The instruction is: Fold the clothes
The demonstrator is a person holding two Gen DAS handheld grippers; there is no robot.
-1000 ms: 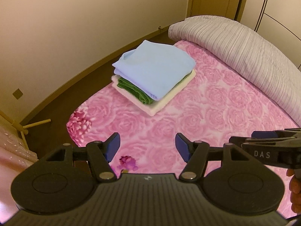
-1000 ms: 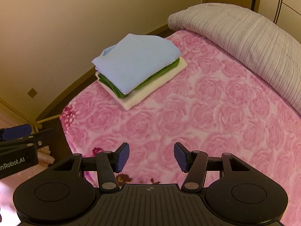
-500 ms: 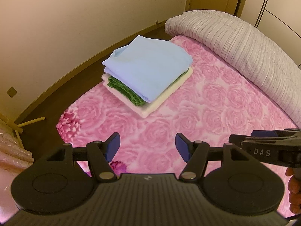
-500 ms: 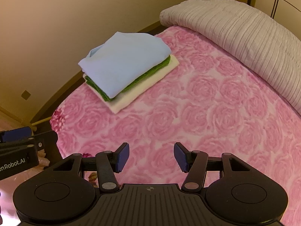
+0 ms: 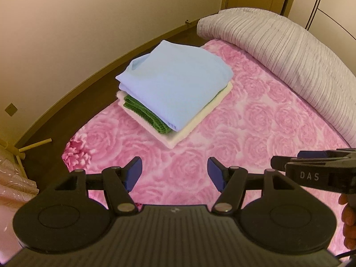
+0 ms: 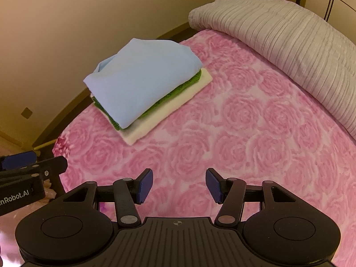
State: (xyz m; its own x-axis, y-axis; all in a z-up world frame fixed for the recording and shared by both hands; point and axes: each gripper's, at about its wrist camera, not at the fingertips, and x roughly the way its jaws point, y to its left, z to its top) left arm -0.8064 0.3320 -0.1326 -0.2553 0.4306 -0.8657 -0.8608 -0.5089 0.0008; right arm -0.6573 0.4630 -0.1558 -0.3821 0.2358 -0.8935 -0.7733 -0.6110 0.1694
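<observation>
A plush, velvety cloth with a rose pattern is seen on the pink blanket [image 6: 244,122]. At 11 o'clock of it, a smooth, matt woven cloth is presented by the light blue garment [image 5: 178,82]; beneath it, a coarse ribbed knit is shown by the green garment [image 5: 144,113], and a soft, fleecy surface by the white garment [image 6: 155,124]. At 1 o'clock, a ribbed, pleated fabric is shown by the grey quilt [image 6: 278,29]. Matt black plastic with metal pivot pins is seen on the left gripper [image 5: 174,173] and right gripper [image 6: 179,184]; the blue pads [image 6: 145,185] are finely ridged.
</observation>
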